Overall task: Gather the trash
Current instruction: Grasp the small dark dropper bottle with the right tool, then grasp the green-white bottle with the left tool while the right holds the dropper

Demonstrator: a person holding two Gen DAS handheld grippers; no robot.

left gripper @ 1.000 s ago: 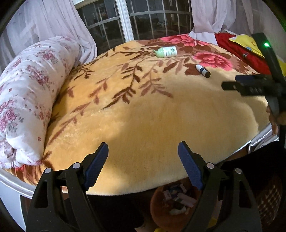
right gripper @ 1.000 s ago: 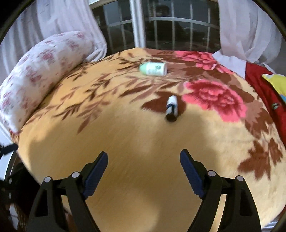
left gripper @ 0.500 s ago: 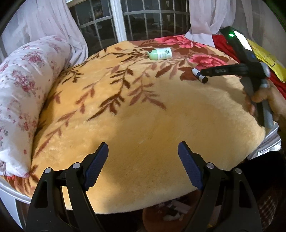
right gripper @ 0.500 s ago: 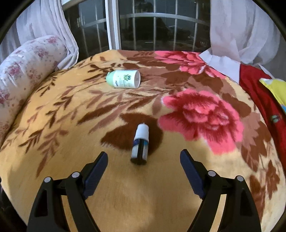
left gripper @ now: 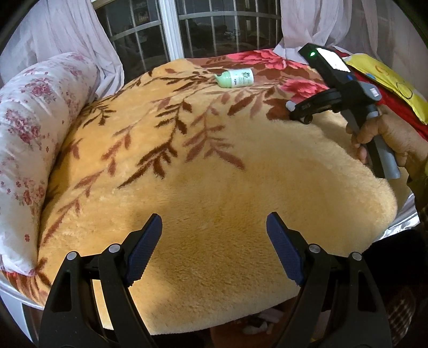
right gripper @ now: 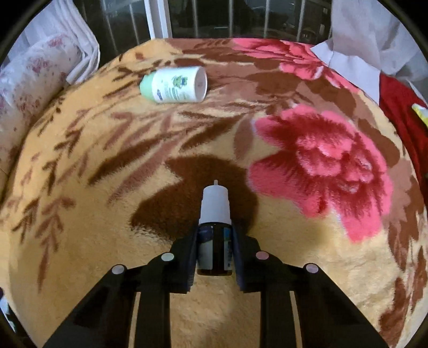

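Since a second ago the right hand-held gripper (right gripper: 214, 241) has travelled across the bed to the small dark bottle (right gripper: 215, 227), which then lay free on the blanket ahead of wide-spread jaws; now its jaws are closing, and the pads press on the bottle's dark body from both sides. The bottle's translucent white cap sticks out beyond the fingertips, over a brown leaf patch of the blanket (right gripper: 107, 241). The bottle lies lengthwise between the fingers, cap pointing away from the camera.

Further up the bed a green and white bottle (right gripper: 175, 84) lies on its side, well apart from the held one, near the blanket's far edge below the window (right gripper: 214, 16). A pink flower of the pattern spreads to the right of the gripper.

In the left wrist view the left hand-held gripper (left gripper: 214, 246) hangs over the near, plain part of the blanket with its jaws spread and nothing between them. The person's right hand (left gripper: 388, 139) holds the other tool's grey handle at the right. A rolled floral quilt (left gripper: 32, 133) lies along the left side of the bed
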